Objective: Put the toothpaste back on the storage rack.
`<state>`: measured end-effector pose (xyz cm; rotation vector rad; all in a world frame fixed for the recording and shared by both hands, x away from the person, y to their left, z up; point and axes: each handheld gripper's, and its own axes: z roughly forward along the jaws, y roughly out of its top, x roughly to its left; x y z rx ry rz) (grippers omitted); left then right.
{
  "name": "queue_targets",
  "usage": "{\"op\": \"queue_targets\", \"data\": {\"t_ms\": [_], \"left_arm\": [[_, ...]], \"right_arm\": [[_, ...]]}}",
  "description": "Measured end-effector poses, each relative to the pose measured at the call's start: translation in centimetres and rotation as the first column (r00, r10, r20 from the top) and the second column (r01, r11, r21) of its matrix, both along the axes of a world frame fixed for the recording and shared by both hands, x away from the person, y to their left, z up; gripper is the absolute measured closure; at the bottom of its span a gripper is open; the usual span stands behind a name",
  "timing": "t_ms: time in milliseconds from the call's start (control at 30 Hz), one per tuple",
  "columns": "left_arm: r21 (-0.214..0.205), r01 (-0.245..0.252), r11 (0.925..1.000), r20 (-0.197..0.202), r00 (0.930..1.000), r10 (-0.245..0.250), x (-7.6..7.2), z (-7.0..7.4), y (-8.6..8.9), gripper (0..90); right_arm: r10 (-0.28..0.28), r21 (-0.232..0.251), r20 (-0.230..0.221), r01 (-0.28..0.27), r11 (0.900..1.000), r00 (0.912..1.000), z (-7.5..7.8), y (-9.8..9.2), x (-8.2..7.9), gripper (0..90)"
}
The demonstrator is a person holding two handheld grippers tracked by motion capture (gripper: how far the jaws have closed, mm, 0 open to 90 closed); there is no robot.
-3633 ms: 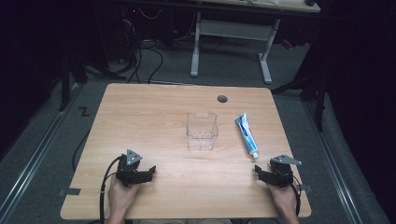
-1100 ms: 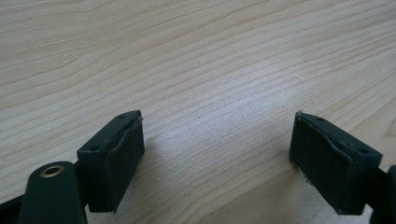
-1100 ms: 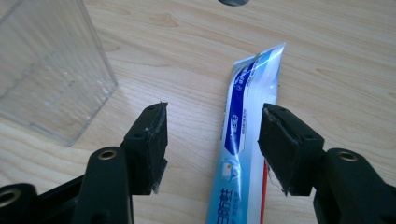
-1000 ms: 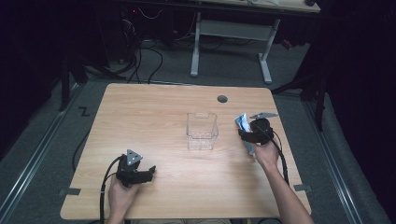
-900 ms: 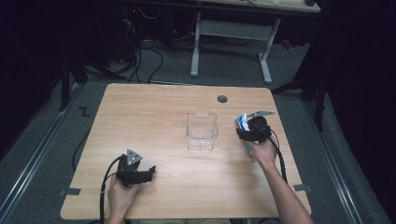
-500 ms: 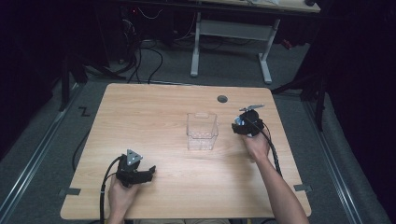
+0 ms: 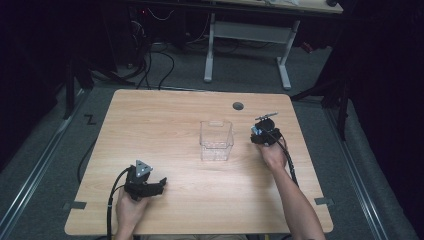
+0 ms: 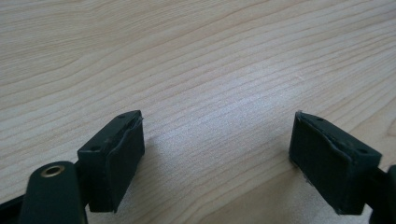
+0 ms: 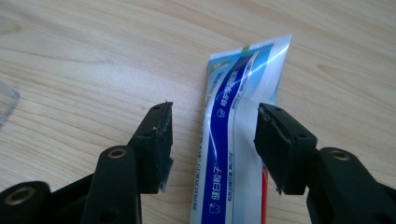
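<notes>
A blue and white toothpaste tube lies flat on the wooden table, right of a clear plastic box. My right gripper hovers just over the tube. In the right gripper view the right gripper straddles the tube lengthwise. Its jaws have just been closing with the tube between them, and the left pad still stands apart from it. My left gripper rests near the front left of the table. There the left gripper is open over bare wood.
A dark round hole sits in the tabletop behind the box. Cables trail from both grippers toward the front edge. A white desk frame and floor cables lie beyond the table's far edge.
My right gripper came from the table's front right corner to the tube, then shifted slightly along it and now covers it in the high view. The left gripper stayed put.
</notes>
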<state>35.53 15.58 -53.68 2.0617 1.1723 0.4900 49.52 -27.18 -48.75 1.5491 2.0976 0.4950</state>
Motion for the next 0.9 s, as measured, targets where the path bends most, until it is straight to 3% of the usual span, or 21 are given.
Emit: {"op": "queue_targets", "data": {"t_ms": [267,367,500,633,767,900], "left_arm": [[-0.001,-0.002,1.0,0.001,1.0,0.002,0.0,0.0,0.0,18.5],[0.0,0.0,1.0,0.0,1.0,0.0,0.0,0.0,0.0,18.5],[0.0,-0.002,1.0,0.002,1.0,0.002,0.0,0.0,0.0,18.6],[0.0,-0.001,1.0,0.002,1.0,0.001,0.0,0.0,0.0,18.6],[-0.001,-0.003,1.0,0.001,1.0,0.003,0.0,0.0,0.0,18.6],[-0.001,-0.002,1.0,0.001,1.0,0.002,0.0,0.0,0.0,18.6]], "right_arm": [[-0.043,-0.013,-0.041,0.043,0.999,0.9982,-0.3,-0.9,0.9,48.2],[-0.059,0.015,-0.059,0.06,0.9981,0.9965,-0.4,-1.2,1.1,48.2],[-0.042,-0.016,-0.073,0.041,0.999,0.9964,-0.3,-1.0,1.3,49.1],[-0.043,-0.018,-0.095,0.042,0.999,0.9945,-0.2,-1.0,1.6,49.6],[-0.054,0.002,-0.116,0.055,0.9985,0.9917,-0.3,-1.3,1.7,49.6],[-0.068,0.061,-0.15,0.078,0.9951,0.9863,-0.1,-2.1,2.0,51.8]]}}
